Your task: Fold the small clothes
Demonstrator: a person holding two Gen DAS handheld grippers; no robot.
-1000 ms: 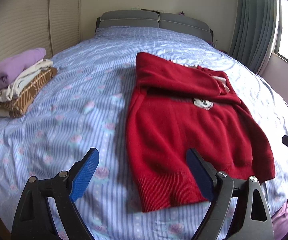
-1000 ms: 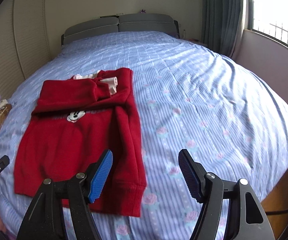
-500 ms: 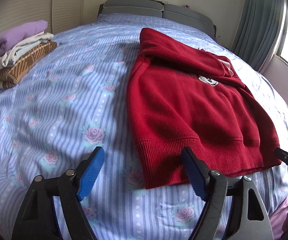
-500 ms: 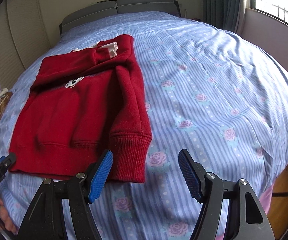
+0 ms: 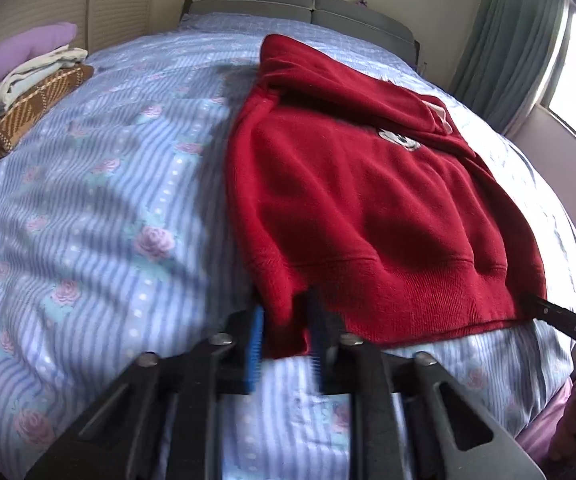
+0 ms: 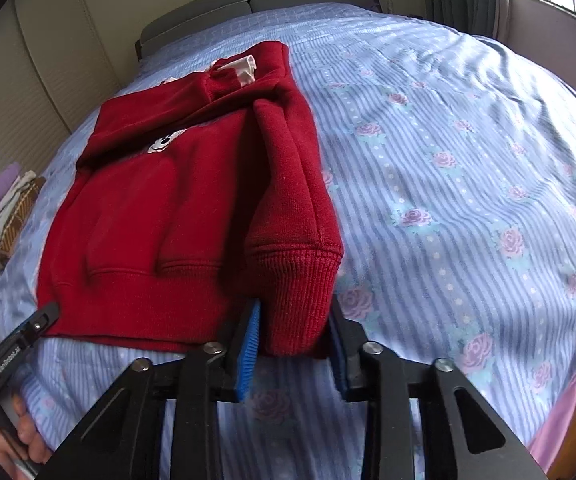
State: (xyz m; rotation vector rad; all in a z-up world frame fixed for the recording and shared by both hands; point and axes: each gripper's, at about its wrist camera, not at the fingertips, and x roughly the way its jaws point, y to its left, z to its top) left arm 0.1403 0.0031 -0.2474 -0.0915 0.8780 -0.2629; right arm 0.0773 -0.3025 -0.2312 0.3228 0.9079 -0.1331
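Note:
A small red sweatshirt [image 5: 359, 200] with a cartoon mouse patch lies on the bed, sleeves folded in over the body. My left gripper [image 5: 286, 340] is shut on the near left corner of its ribbed hem. In the right wrist view the sweatshirt [image 6: 160, 208] lies left of centre, and my right gripper [image 6: 293, 344] is shut on the near right corner, around the ribbed cuff and hem. The right gripper's tip [image 5: 563, 320] shows at the hem's right end in the left view. The left gripper's body [image 6: 20, 344] shows at lower left in the right view.
A stack of folded clothes [image 5: 20, 92] sits at the far left of the bed, also in the right view [image 6: 4, 212]. The bed's blue striped rose sheet [image 5: 88, 200] stretches to a grey headboard [image 5: 299, 4]. Curtains and a window [image 5: 567, 76] are at right.
Both grippers moved forward and down to the sweatshirt's near hem and closed on its two corners. They were open and short of the cloth half a second ago.

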